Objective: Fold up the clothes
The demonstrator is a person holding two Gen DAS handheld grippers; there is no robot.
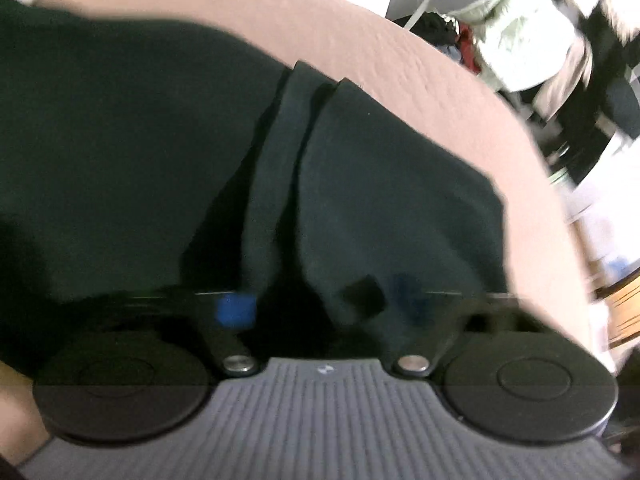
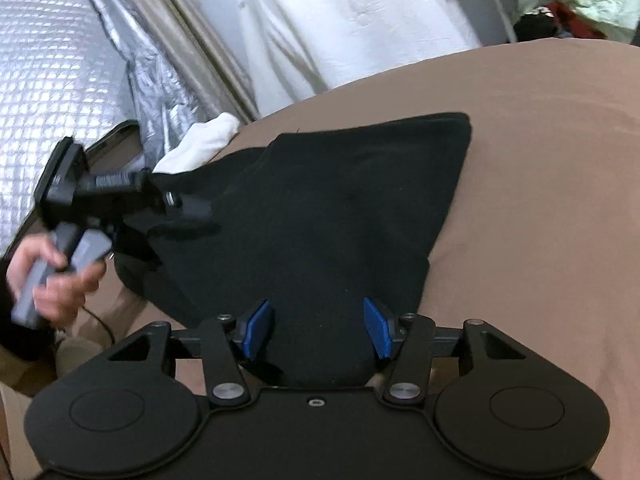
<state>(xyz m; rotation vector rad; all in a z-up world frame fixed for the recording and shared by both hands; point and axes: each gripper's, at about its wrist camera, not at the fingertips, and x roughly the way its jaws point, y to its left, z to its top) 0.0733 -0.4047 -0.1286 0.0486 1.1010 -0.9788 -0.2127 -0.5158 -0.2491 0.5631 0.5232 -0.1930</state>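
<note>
Two grippers work one dark green cloth garment (image 2: 320, 208) on the tan bedsheet (image 2: 540, 160). Right gripper (image 2: 316, 330) jaws apart astride cloth; left gripper (image 1: 320, 304) blurred, grip unclear. Risk: fold slumps, nothing clamped.

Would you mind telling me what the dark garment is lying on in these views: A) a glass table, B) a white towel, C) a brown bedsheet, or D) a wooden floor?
C: in the right wrist view the dark garment lies spread on a brown bedsheet that surrounds it on the near and far sides.
</note>
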